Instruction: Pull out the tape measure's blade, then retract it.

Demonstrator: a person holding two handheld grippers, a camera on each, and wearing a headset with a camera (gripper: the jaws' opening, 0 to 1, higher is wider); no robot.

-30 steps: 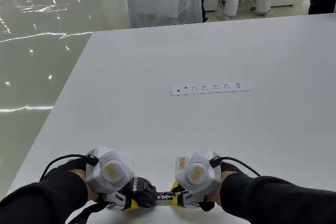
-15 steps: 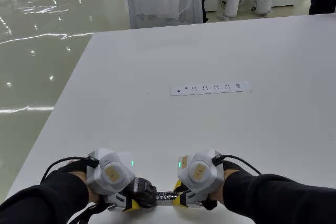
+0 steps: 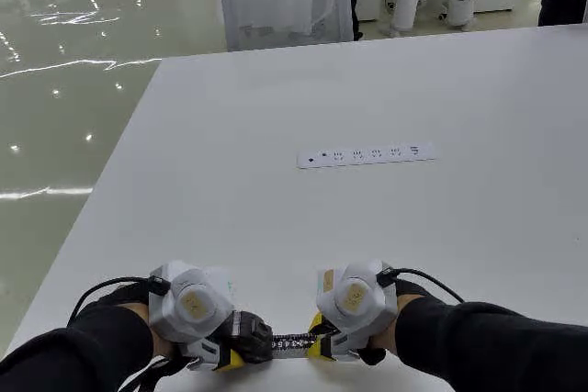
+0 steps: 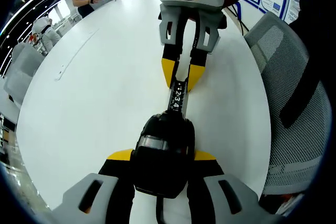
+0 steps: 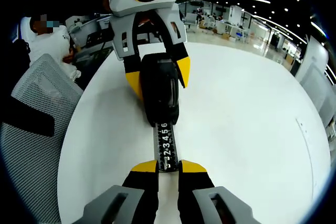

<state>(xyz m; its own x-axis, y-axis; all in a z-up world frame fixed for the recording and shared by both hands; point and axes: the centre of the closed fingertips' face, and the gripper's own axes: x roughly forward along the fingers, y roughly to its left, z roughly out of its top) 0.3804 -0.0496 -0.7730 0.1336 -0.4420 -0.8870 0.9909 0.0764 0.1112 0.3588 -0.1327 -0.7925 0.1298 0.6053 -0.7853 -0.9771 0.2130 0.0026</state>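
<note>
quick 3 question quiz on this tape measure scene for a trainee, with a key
1. True or false: the left gripper is shut on the tape measure's black case.
2. The right gripper pinches: A the blade; B the case; C nothing.
3. What white thing lies on the table beyond both grippers?
Key: 1 true; 2 A; 3 the power strip.

Black sleeves (image 3: 83,346), black cables (image 3: 110,279); grey left hand-held gripper (image 3: 243,346) and right hand-held gripper (image 3: 314,337), yellow-tipped.
</note>
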